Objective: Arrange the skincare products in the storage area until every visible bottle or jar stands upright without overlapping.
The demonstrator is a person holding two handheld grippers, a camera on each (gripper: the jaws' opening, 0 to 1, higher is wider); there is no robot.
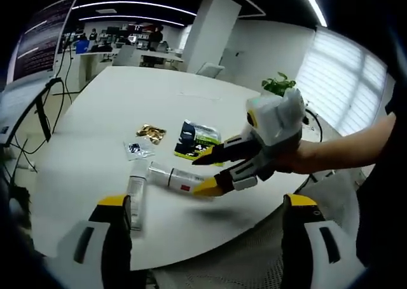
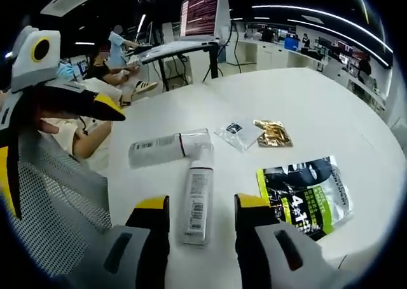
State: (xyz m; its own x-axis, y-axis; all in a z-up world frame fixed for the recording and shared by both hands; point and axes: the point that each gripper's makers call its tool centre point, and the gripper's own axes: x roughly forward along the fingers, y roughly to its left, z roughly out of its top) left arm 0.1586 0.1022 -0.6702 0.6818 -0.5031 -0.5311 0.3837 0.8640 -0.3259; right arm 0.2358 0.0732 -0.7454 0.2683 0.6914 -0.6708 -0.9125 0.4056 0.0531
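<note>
Left gripper view: left gripper [image 1: 206,203] low over the near edge of a round white table [image 1: 102,111], jaws spread wide, nothing between them. Two white tubes lie flat near that edge. One tube [image 1: 137,197] points toward the camera just right of the left jaw, the other tube [image 1: 175,176] lies crosswise, its cap end near the top of the first, so they form an L; touching or not, can't tell. Right gripper [image 1: 205,173] comes in from the right, held by a person's hand [image 1: 305,157], its yellow-tipped jaws parted, tips at the right end of the crosswise tube, not clamped on it. Farther back on the table: a clear sachet [image 1: 138,149], a gold sachet [image 1: 151,133], a black and green pouch [image 1: 198,140], all flat. A potted plant [image 1: 278,84] sits at the far right edge. Right gripper view: right gripper [image 2: 201,209] with jaws apart, straddling the near end of one white tube [image 2: 197,200], which runs away from the camera; jaws not closed on it. Second tube [image 2: 166,147] lies sideways just beyond, cap end by the first tube's far end. Clear sachet [image 2: 236,133] and gold sachet [image 2: 272,133] lie farther right, the pouch [image 2: 308,194] near right. Left gripper [image 2: 70,98] shows at the left over a mesh chair back [image 2: 51,200].
</note>
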